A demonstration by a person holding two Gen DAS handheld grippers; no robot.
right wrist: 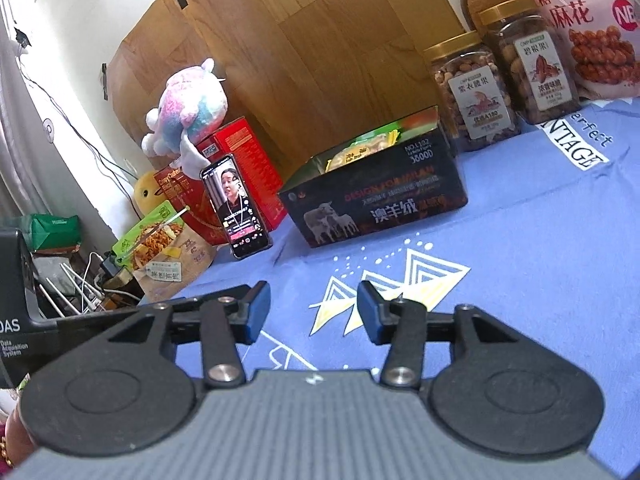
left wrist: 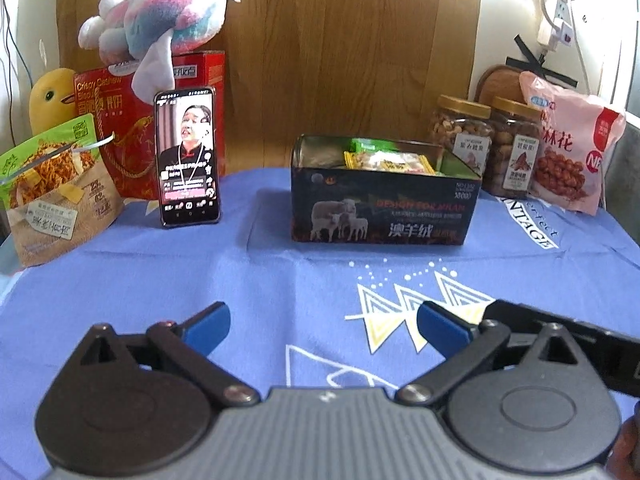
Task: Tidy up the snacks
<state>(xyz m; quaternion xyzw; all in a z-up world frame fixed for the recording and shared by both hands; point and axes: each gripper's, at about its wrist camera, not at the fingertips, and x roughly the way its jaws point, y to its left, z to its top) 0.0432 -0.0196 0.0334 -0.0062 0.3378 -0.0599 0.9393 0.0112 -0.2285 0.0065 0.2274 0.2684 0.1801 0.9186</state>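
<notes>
A black open box [left wrist: 384, 212] with sheep printed on its side stands mid-table on the blue cloth and holds several small yellow and green snack packets [left wrist: 386, 160]. It also shows in the right wrist view [right wrist: 376, 196]. Two nut jars [left wrist: 486, 140] and a pink snack bag [left wrist: 572, 144] stand to its right. A green-topped snack pouch [left wrist: 56, 192] stands at the far left. My left gripper [left wrist: 322, 328] is open and empty, low over the cloth in front of the box. My right gripper [right wrist: 312, 312] is open and empty, also short of the box.
A phone [left wrist: 188, 156] with a video playing leans against a red gift box [left wrist: 160, 120]. A plush toy [left wrist: 168, 20] lies on that box, with a yellow plush [left wrist: 50, 98] beside it. A wooden panel [left wrist: 320, 48] backs the table. Cables and clutter [right wrist: 76, 276] lie off the table's left edge.
</notes>
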